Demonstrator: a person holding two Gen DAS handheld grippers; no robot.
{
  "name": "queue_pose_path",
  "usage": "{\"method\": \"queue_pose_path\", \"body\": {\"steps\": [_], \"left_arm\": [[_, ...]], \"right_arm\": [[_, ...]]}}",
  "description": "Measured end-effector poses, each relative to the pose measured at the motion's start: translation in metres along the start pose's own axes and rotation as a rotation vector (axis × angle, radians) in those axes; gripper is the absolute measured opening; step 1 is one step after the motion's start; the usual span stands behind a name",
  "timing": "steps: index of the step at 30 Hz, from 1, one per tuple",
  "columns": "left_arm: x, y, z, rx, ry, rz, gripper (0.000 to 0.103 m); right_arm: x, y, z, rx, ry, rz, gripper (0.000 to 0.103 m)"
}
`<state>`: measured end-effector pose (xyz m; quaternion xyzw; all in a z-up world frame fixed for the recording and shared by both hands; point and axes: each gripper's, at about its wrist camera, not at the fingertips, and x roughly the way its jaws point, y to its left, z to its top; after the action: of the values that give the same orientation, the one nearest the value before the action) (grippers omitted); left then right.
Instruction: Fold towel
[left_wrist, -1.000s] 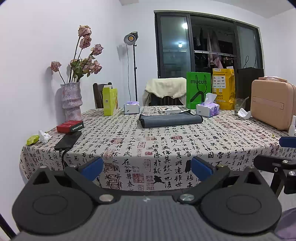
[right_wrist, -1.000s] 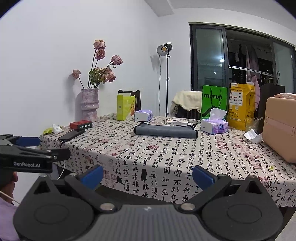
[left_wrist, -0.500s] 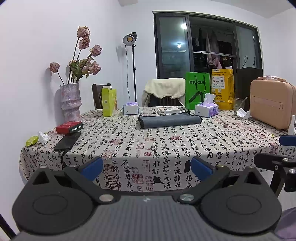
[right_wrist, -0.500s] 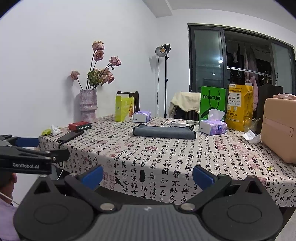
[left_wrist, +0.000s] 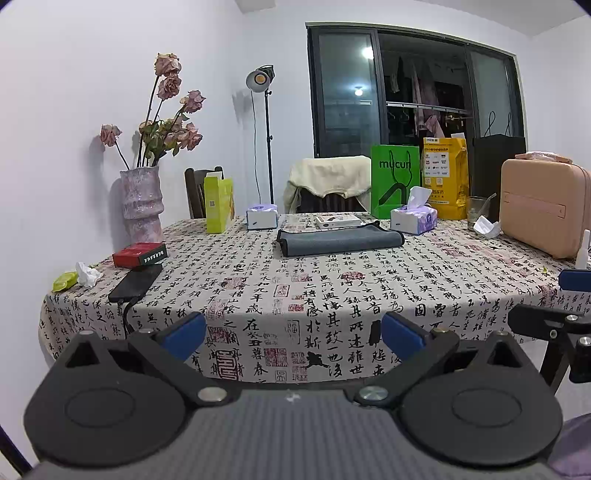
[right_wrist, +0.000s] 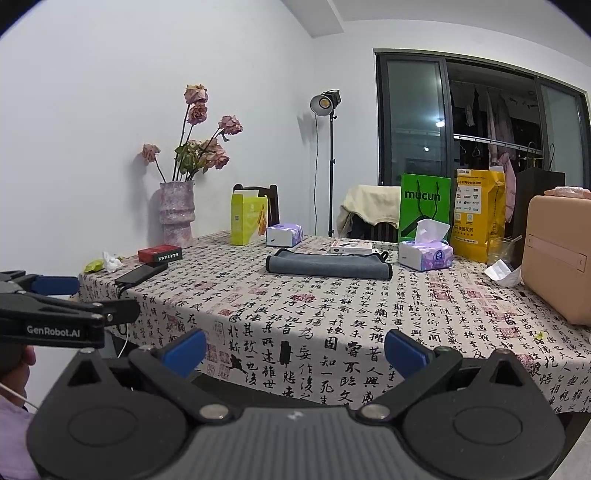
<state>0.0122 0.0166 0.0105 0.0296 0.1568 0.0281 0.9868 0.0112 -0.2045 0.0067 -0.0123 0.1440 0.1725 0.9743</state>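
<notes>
A grey towel (left_wrist: 338, 240) lies folded flat on the far middle of the patterned tablecloth; it also shows in the right wrist view (right_wrist: 327, 263). My left gripper (left_wrist: 291, 338) is open and empty, held in front of the table's near edge, well short of the towel. My right gripper (right_wrist: 293, 352) is open and empty too, off the near edge. The right gripper shows at the right edge of the left wrist view (left_wrist: 554, 314), and the left gripper at the left edge of the right wrist view (right_wrist: 55, 306).
The table (left_wrist: 461, 280) holds a vase of dried roses (left_wrist: 142, 206), a red box (left_wrist: 139, 254), a black phone (left_wrist: 135, 282), tissue boxes (left_wrist: 413, 219), a yellow carton (left_wrist: 218, 203), a green bag (left_wrist: 395, 181), a glass (left_wrist: 478, 212) and a pink case (left_wrist: 543, 212). Chairs stand behind.
Both views have shifted slightly; the table and towel sit a little lower and nearer in frame. Both grippers stay open and the towel has not moved.
</notes>
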Motion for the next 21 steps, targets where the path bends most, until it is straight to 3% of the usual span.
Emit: {"method": "queue_pose_path", "body": {"steps": [21], "left_arm": [[-0.0013,-0.0001,0.0020,0.005,-0.006,0.001,0.103]], "right_arm": [[-0.0019,0.0016,0.0005,-0.008,-0.008,-0.009,0.103]]}}
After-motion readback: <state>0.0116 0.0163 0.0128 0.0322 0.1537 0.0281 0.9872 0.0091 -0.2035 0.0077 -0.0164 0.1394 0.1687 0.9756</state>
